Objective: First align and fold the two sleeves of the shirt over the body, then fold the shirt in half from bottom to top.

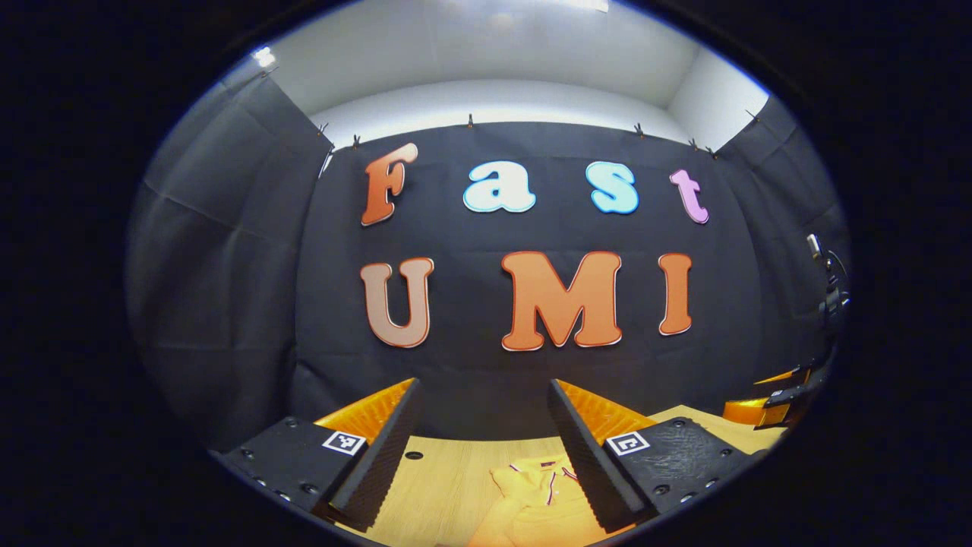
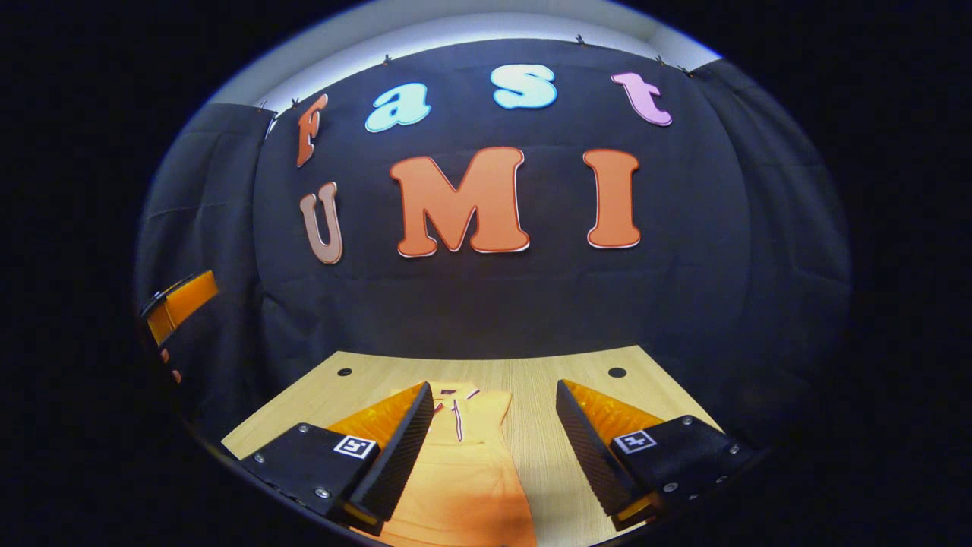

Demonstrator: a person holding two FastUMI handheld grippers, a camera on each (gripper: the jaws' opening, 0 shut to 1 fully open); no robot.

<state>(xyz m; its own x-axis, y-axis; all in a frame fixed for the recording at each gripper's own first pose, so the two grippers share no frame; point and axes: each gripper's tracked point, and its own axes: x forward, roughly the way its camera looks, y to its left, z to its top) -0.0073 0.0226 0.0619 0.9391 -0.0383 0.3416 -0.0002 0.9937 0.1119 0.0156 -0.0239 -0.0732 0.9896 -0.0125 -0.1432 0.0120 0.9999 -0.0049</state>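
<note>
Shirt (image 2: 463, 471), orange with a striped collar, lies on the table (image 2: 547, 380).

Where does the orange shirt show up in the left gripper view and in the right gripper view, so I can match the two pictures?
Left gripper view: the shirt lies bottom centre on the table, beside the right-hand finger.
Right gripper view: the shirt lies bottom centre, running up from the left-hand finger toward the wall.
Shared landmark: the wooden table with round holes near its far edge.
</note>
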